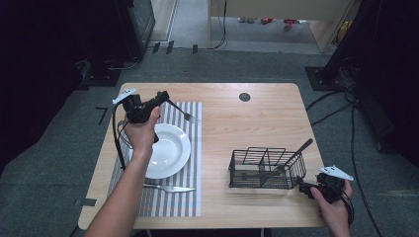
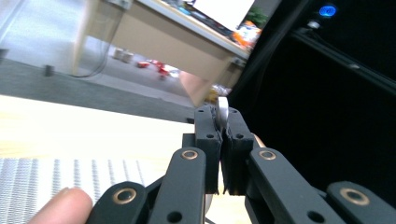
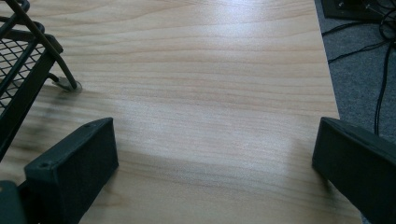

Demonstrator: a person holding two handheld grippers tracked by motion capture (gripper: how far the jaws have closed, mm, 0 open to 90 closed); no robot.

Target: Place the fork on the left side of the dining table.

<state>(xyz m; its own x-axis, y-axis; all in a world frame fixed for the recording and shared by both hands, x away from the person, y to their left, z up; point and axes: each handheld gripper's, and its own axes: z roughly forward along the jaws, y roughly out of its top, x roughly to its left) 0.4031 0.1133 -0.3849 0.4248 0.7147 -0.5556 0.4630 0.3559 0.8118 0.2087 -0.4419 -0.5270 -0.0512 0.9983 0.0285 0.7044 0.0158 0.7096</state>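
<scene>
1. A light wooden rectangular table (image 1: pixel 257 123) with rounded corners stands on grey carpet, with a small dark round grommet (image 1: pixel 244 97) near its far edge.
2. A grey-and-white striped rectangular placemat (image 1: pixel 190 163) lies on the left half of the table.
3. A black wire-mesh cutlery basket (image 1: pixel 267 170) with dividers sits on the right half of the table, near the front edge; in the right gripper view its corner and a small foot (image 3: pixel 70 85) rest on the wood.
4. A white round ceramic plate (image 1: pixel 170 150) sits on the placemat, partly hidden by the person's left hand (image 1: pixel 142 133).
5. A silver table knife (image 1: pixel 170 188) lies flat on the placemat just in front of the plate, its blade pointing right.
6. A black-handled utensil (image 1: pixel 296 153) leans in the basket, its handle sticking up and out toward the far right.
7. The left gripper (image 1: pixel 163 97) is held above the far part of the placemat; its jaws are clamped on the handle of a silver metal fork (image 1: pixel 185 113), whose tines point right and down over the mat's far right corner. In the left gripper view the jaws are pressed together on a thin metal edge (image 2: pixel 222 112).
8. The right gripper (image 1: pixel 302 186) is low at the table's front right corner, just beside the basket's right end; its jaws stand wide apart over bare wood with nothing between them.
</scene>
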